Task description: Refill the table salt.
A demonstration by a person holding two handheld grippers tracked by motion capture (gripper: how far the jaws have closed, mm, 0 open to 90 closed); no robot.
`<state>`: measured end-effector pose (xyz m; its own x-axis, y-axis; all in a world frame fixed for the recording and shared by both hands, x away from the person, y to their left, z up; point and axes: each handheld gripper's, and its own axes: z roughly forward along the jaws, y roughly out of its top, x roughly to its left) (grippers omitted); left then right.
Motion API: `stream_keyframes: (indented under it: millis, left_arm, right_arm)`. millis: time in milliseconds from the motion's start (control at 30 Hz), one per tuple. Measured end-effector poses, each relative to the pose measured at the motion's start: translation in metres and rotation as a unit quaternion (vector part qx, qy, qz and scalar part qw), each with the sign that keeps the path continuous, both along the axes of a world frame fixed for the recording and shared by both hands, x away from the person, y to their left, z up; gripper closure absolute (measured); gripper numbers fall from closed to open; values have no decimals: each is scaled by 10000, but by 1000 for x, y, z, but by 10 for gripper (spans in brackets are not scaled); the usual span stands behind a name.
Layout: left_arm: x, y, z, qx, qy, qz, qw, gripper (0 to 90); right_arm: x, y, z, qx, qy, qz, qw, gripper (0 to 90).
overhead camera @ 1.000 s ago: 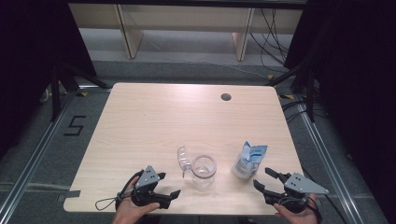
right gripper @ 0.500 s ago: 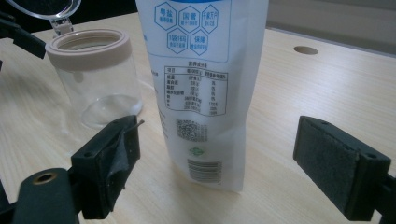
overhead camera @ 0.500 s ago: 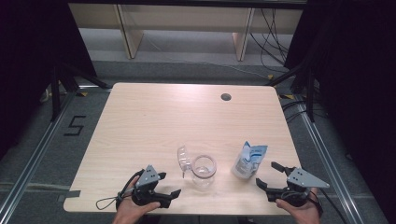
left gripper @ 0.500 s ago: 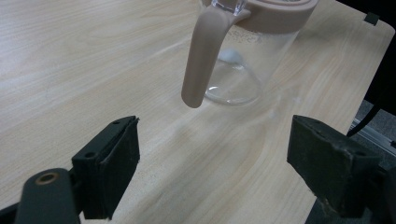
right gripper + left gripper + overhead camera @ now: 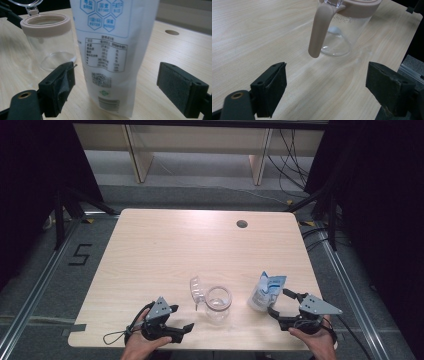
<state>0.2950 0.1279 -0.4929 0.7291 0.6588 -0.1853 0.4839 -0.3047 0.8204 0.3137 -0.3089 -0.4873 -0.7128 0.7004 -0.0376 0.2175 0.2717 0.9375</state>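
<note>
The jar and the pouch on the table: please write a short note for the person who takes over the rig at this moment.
Left claw: open, holds nothing, aimed at the handle of the clear jar; no contact yet.
Right claw: open, holds nothing, its jaws on either side of the white pouch but apart from it.
Things: the jar stands upright near the front edge of the table, its lid flipped open. The pouch stands upright to the right of the jar.
Done: both claws lined up.
Left: probably close on the handle and the pouch; nothing is gripped or lifted yet.
</note>
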Motion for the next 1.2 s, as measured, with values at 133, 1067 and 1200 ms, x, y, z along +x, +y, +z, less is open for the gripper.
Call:
stream_keyframes:
  millis: [133,1067,1200]
  left_arm:
    - [0,-1,-1,-62,0,4,10000,166]
    - [-2,1,-3,-50,-111,-24,9999,168]
    - [-2,0,-4,-53,-93,-46,9999,169]
  right_arm:
    - [2,5,-3,-61,42,76,9999,156]
    - [27,20,-14,-201,-76,317,9993,220]
    - [28,21,-14,-225,-78,379,9990,309]
